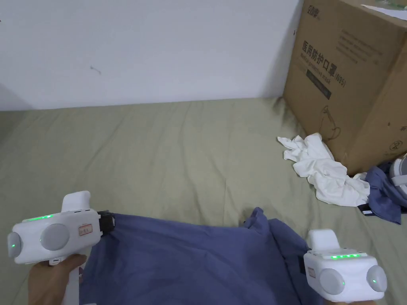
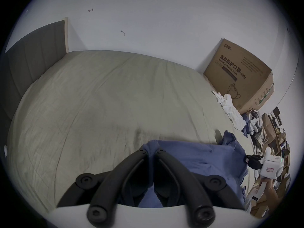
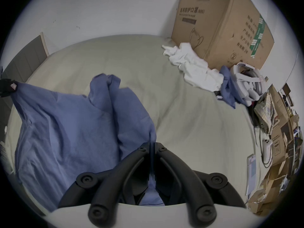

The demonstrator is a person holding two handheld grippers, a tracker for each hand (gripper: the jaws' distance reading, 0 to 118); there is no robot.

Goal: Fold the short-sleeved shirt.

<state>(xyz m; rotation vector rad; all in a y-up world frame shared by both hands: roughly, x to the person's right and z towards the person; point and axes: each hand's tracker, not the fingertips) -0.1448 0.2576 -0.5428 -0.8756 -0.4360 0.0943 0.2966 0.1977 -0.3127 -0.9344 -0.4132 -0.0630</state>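
Observation:
A blue short-sleeved shirt (image 1: 190, 262) is stretched between both grippers over the near part of a bed with an olive sheet (image 1: 159, 159). My left gripper (image 1: 108, 224) is shut on the shirt's left corner; in the left gripper view its jaws (image 2: 152, 151) pinch a bunched blue edge (image 2: 151, 145). At the shirt's right edge my right gripper (image 1: 301, 264) is shut, with a thin fold of blue cloth (image 3: 152, 142) between its jaws (image 3: 152, 146). A bunched sleeve (image 1: 258, 218) sticks up near the right side.
A large cardboard box (image 1: 349, 75) stands at the back right of the bed. A crumpled white garment (image 1: 326, 170) and another blue garment (image 1: 381, 194) lie beside it. A white wall (image 1: 139, 47) runs behind. Cardboard clutter (image 3: 279, 149) lies off the bed's right side.

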